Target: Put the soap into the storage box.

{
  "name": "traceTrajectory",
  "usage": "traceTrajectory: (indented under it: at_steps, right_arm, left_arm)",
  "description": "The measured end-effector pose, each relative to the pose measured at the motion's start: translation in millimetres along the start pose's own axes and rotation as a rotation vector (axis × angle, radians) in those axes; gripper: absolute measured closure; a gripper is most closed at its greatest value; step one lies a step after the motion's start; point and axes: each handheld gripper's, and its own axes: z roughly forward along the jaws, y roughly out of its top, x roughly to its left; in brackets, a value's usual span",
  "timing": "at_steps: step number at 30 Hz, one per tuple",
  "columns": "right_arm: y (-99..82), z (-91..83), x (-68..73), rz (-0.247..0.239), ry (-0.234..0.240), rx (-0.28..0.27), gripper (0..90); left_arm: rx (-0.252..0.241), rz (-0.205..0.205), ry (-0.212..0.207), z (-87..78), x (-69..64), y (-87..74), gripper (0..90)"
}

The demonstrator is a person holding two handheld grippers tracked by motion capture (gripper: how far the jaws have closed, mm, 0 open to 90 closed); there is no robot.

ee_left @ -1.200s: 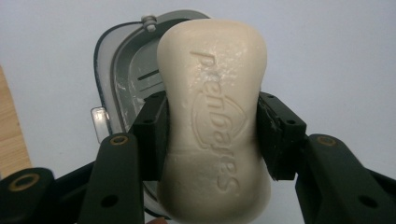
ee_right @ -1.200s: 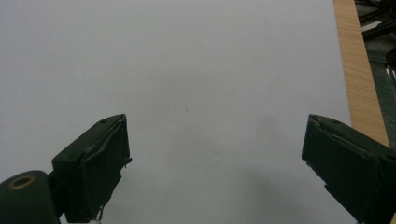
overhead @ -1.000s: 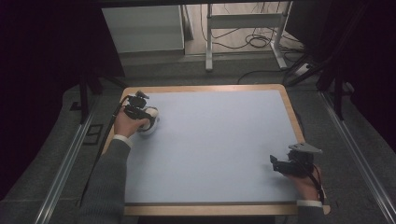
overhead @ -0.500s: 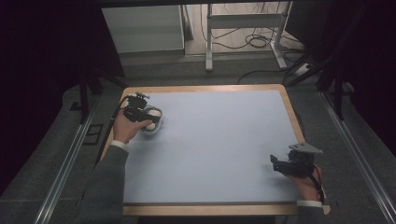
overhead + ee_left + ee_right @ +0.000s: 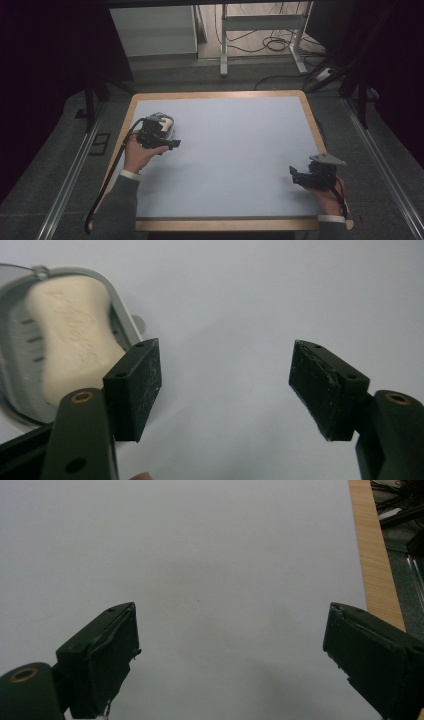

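Note:
A cream bar of soap point(image 5: 75, 345) lies in a grey oval dish point(image 5: 122, 315) at the table's far left; in the high view the dish point(image 5: 166, 121) peeks out just behind my left hand. My left gripper point(image 5: 225, 385) stands open beside the dish with nothing between its jaws, and its left fingertip point(image 5: 137, 385) is close to the dish's rim. From above, that left gripper point(image 5: 169, 141) points right. My right gripper point(image 5: 230, 665) is open over bare table, and the high view places this right gripper point(image 5: 296, 176) near the front right corner.
The pale blue table top point(image 5: 235, 150) has a wooden rim point(image 5: 312, 120), which also runs along the right of the right gripper view as a wooden rim point(image 5: 375, 555). A black cable point(image 5: 107, 180) trails from the left gripper off the table's left edge.
My left gripper has drawn back from over the soap dish toward the near side and slightly right, uncovering the dish. The right gripper has stayed nearly still.

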Motion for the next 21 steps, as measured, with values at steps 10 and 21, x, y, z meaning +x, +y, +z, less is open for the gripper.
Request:
traceTrajectory:
  at_steps: [10,21]
  right_arm:
    - [0.1,0.1,0.6,-0.004,-0.002,0.001,7.4]
    - [0.7,-0.9,1.4,0.0,-0.003,-0.001,7.4]
  left_arm:
    - [-0.006,0.023,-0.045,7.0,-17.7,-30.8,27.5]
    - [0.004,0.023,-0.072,12.6,-27.6,-64.1,25.9]
